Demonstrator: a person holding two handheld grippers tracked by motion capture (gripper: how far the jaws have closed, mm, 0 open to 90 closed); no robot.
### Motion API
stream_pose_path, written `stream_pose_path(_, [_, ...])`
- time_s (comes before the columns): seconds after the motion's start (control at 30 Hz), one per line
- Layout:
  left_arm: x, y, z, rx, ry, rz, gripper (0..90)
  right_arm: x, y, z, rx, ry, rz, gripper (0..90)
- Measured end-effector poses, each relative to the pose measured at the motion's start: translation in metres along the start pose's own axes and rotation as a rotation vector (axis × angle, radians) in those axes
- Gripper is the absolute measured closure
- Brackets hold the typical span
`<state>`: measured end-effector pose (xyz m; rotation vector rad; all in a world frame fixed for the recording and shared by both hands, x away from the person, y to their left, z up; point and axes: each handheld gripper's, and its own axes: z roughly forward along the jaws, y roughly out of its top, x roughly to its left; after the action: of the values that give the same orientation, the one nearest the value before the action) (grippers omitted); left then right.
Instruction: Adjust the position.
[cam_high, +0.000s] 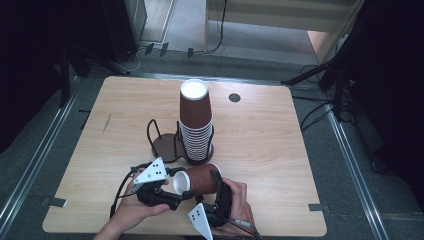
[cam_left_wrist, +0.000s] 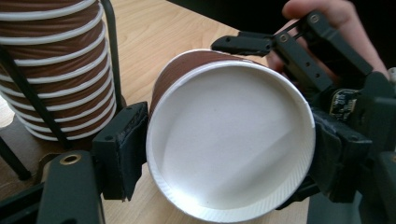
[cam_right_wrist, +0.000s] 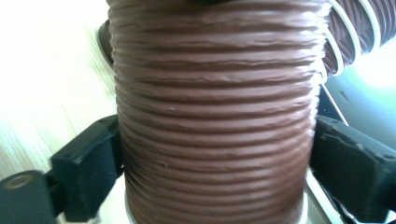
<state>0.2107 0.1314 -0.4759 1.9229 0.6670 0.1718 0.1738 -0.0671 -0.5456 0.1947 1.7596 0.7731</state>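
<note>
both claws (cam_high: 176, 186) round paper cup (cam_high: 200, 178)

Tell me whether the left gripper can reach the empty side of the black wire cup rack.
Probably yes: the left gripper sits near the rack's empty side, bare table between, though it grips the brown paper cup.

Wooden table (cam_high: 260, 135) bearing cup rack (cam_high: 170, 145)

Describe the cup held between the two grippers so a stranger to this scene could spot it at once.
Start at the wooden table and find the tall stack of brown cups in its black wire holder. Just nearer the person lies a single brown ribbed paper cup, with the left gripper at its rim and the right gripper across its body. It alone lies sideways, showing its white inside.
</note>
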Motion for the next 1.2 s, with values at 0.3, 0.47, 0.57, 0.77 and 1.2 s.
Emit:
stream_pose_path(0.3, [0.003, 0.000, -0.005, -0.070, 0.000, -0.014, 23.9, -0.009, 0.006, -0.005, -0.023, 0.022, 0.067, 0.0])
stream_pose_path(0.47, [0.003, 0.000, -0.009, -0.125, 0.039, -0.009, 24.0, -0.015, 0.013, -0.010, -0.049, 0.026, 0.107, 0.0])
stream_pose_path(0.57, [0.003, 0.001, -0.012, -0.160, 0.055, 0.008, 24.0, -0.019, 0.017, -0.012, -0.062, 0.026, 0.137, 0.0])
stream_pose_path(0.77, [0.004, 0.002, -0.018, -0.211, 0.082, 0.001, 24.0, -0.029, 0.025, -0.017, -0.085, 0.007, 0.215, 0.0])
stream_pose_path(1.2, [0.007, 0.002, -0.027, -0.323, 0.103, -0.003, 24.0, -0.049, 0.026, -0.019, -0.066, -0.051, 0.421, 0.0])
